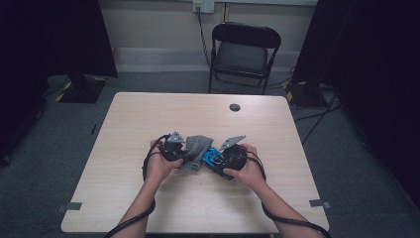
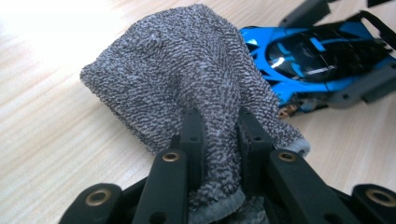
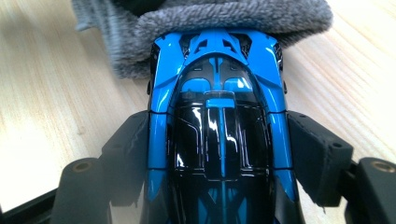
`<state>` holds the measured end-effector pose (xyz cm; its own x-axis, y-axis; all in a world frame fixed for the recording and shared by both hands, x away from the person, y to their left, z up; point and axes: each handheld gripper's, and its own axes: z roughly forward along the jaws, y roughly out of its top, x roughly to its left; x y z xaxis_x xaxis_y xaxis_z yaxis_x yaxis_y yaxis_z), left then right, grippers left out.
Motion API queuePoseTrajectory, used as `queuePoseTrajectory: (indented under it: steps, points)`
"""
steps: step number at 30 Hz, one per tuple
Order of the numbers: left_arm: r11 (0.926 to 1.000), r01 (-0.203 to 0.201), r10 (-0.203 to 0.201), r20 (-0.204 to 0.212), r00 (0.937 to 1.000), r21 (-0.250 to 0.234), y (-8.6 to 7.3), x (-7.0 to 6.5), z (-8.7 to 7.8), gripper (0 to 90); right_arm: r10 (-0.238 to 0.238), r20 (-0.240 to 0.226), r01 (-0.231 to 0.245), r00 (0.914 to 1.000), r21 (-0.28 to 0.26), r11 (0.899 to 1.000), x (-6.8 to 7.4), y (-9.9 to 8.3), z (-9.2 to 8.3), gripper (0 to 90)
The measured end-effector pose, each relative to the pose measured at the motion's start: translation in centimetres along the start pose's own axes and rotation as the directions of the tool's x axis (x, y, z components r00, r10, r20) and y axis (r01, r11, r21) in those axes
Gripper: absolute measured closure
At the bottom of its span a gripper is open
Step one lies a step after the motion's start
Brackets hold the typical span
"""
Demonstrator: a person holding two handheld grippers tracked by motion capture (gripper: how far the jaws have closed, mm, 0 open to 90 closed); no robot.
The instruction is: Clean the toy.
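Note:
A grey terry cloth [image 2: 187, 74] is bunched up on the wooden table, pinched between the black jaws of my left gripper [image 2: 219, 135], which is shut on it. A blue and black toy car [image 3: 217, 121] sits lengthwise between the jaws of my right gripper [image 3: 217, 154], whose pads press on both its sides. The car's nose touches the cloth [image 3: 205, 18]. From above, the left gripper [image 1: 184, 154] and right gripper [image 1: 218, 159] face each other mid-table, with the cloth [image 1: 198, 145] and car [image 1: 212, 158] between them.
The light wooden table [image 1: 198, 114] has a round grommet hole [image 1: 235, 107] near its far edge. A black folding chair [image 1: 243, 52] stands behind the table. Cables trail from both grippers toward the near edge.

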<state>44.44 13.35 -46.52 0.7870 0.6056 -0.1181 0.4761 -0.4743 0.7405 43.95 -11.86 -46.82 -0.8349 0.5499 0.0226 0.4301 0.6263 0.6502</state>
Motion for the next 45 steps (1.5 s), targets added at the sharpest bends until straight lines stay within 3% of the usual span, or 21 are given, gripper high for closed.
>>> queuePoseTrajectory:
  steps: [9, 22, 29, 37, 40, 45]
  points:
    - [0.9999, -0.011, 0.010, 0.049, 0.9988, 0.012, -0.2, -0.3, -0.1, 76.2, 0.014, 0.035, -0.014, 0.9993, -0.007, 1.000, -1.1, -0.1, -0.7, 28.1]
    - [0.9994, -0.031, 0.032, 0.073, 0.9968, -0.011, -0.3, -1.0, -0.4, 76.3, 0.076, 0.084, -0.074, 0.9935, -0.028, 0.997, -2.7, 0.0, -1.2, 28.2]
    - [0.9997, -0.019, 0.021, 0.091, 0.9956, -0.017, -0.7, -1.0, -1.0, 76.3, 0.116, 0.105, -0.112, 0.9877, -0.041, 0.993, -3.4, 0.0, -1.3, 28.2]
    - [0.9999, -0.007, 0.008, 0.082, 0.9966, -0.013, -1.3, -0.7, -1.7, 76.3, 0.142, 0.137, -0.136, 0.9804, -0.049, 0.989, -4.4, -0.2, -1.9, 28.2]
    - [0.9996, -0.028, 0.028, 0.056, 0.9980, -0.001, -1.2, -0.6, -2.0, 76.3, 0.145, 0.134, -0.138, 0.9804, -0.055, 0.989, -4.6, -0.3, -2.1, 28.1]
    - [0.9996, -0.013, 0.014, 0.023, 0.9996, -0.026, -1.0, -0.1, -2.7, 76.1, 0.143, 0.132, -0.136, 0.9810, -0.062, 0.989, -4.5, -0.5, -2.5, 28.2]
